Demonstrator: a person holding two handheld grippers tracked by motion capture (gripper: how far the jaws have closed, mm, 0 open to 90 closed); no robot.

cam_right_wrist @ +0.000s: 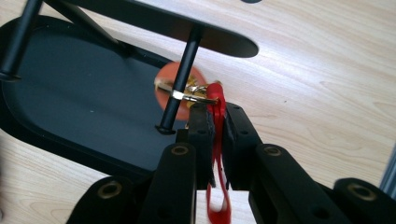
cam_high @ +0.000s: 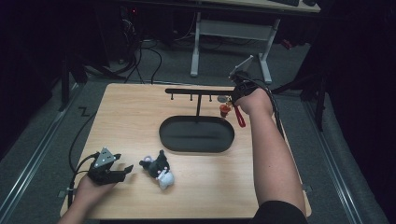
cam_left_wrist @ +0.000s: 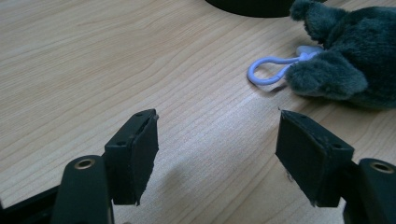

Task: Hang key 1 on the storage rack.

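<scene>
A person works at a pale wooden surface (cam_high: 140, 116) with a pair of tongs in each hand. The right tongs (cam_right_wrist: 215, 122), reached to the far right of the surface, are clamped on a red strap (cam_right_wrist: 217, 140) that runs between the jaws and hangs out below them. The strap's upper end meets a gold clasp (cam_right_wrist: 187, 95), which is hooked around the end peg (cam_right_wrist: 180, 84) of a black hanging rack (cam_high: 198, 92). An orange-red charm (cam_high: 225, 110) hangs at that peg, blurred in the right gripper view. The rack's post rises from a black oval tray (cam_high: 196, 134) in the middle of the surface, and more pegs line the crossbar to the left.

The left tongs (cam_left_wrist: 217, 140) sit low at the near left, jaws spread wide and holding nothing, the bare wood showing between them. Just to their right lies a dark grey plush toy (cam_high: 159, 169), resting on the surface near the tray's near edge. A pale blue loop clip (cam_left_wrist: 271, 70) sticks out from the toy toward the left tongs, lying flat on the wood, apart from both jaws.
</scene>
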